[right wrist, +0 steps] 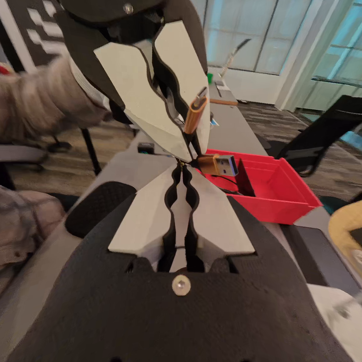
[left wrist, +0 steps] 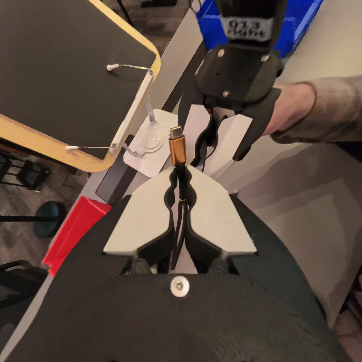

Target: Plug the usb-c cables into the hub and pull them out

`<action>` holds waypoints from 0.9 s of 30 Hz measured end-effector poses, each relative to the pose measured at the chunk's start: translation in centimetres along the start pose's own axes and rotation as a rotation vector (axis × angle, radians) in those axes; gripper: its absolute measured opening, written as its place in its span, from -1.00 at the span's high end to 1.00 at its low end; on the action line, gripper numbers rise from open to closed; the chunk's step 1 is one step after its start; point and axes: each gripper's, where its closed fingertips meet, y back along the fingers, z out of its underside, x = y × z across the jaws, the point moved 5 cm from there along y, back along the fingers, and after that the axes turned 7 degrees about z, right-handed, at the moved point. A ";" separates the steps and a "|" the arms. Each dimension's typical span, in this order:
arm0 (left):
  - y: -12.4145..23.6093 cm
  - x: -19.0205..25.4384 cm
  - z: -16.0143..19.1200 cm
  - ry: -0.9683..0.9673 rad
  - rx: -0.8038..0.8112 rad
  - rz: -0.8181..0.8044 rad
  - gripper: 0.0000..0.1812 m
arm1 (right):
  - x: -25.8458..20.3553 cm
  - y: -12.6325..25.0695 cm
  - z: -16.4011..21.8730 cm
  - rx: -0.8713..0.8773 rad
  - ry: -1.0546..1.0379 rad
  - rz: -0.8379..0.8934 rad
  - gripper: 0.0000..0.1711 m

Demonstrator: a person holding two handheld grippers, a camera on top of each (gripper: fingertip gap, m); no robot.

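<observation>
Step in hand looks like readying the cable, w/ the hub not yet approached; no hub is clearly visible. Left gripper (left wrist: 180, 170) is clamped on the black cable (left wrist: 179, 225) just behind the orange USB-C plug (left wrist: 177, 148), which sticks out past its tips. Right gripper (right wrist: 183, 166) is closed at its tips, apparently pinching the same cable beside the USB-A plug (right wrist: 217, 165), red bin (right wrist: 274, 195) just beyond. Next: 1 plug needs aligning w/ a hub port.

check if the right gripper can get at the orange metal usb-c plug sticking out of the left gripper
Probably yes. The orange metal usb-c plug stands bare beyond the left gripper, whose fingers clamp only its black cable, and the right gripper sits just past it, nothing between.
</observation>
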 end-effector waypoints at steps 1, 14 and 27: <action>0.2 -0.1 -0.2 0.022 0.019 0.021 0.93 | 0.1 0.2 -0.2 0.030 -0.030 -0.022 1.00; -0.2 -0.3 -0.7 0.096 0.012 0.105 0.94 | -0.5 0.4 -0.5 -0.026 0.052 0.013 1.00; 1.1 -1.3 -1.6 0.191 0.177 0.113 0.93 | 0.0 1.1 -1.8 0.124 -0.035 0.005 1.00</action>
